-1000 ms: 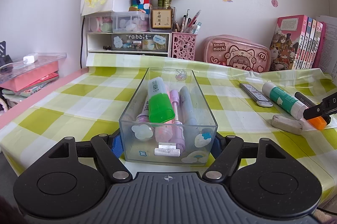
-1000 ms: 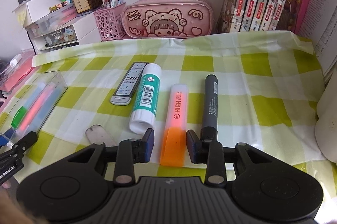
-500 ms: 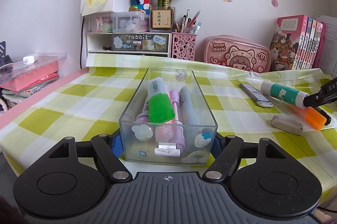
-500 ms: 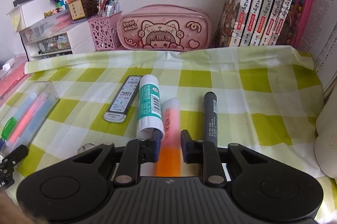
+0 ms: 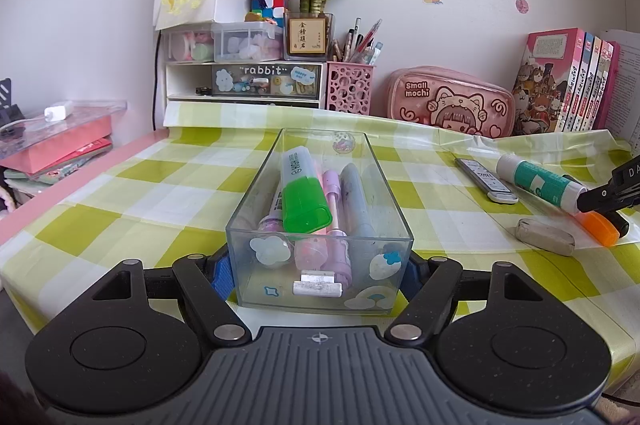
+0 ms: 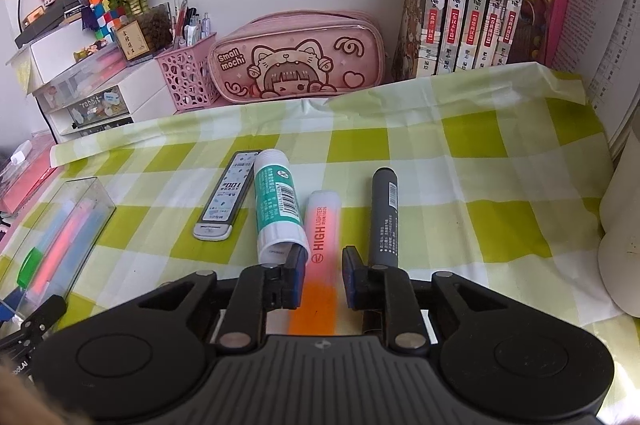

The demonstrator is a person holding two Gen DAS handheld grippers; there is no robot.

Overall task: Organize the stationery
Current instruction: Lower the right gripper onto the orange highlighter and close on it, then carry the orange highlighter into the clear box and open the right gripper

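Checked surface (image 6: 500,161): left claw (image 5: 319,265) clamps the box (image 5: 320,225); right claw (image 6: 322,275), released, straddles the highlighter (image 6: 322,233). Next, I'd judge: clench, lift, carry to box.

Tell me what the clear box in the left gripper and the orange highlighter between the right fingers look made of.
Clear box: looks like rigid transparent plastic, probably acrylic; the pens inside show through its glossy walls, which carry stickers. Orange highlighter: seemingly translucent frosted plastic barrel with printed lettering and an opaque orange cap. Left gripper has a finger on each side of the box; right gripper straddles the highlighter, contact unclear.
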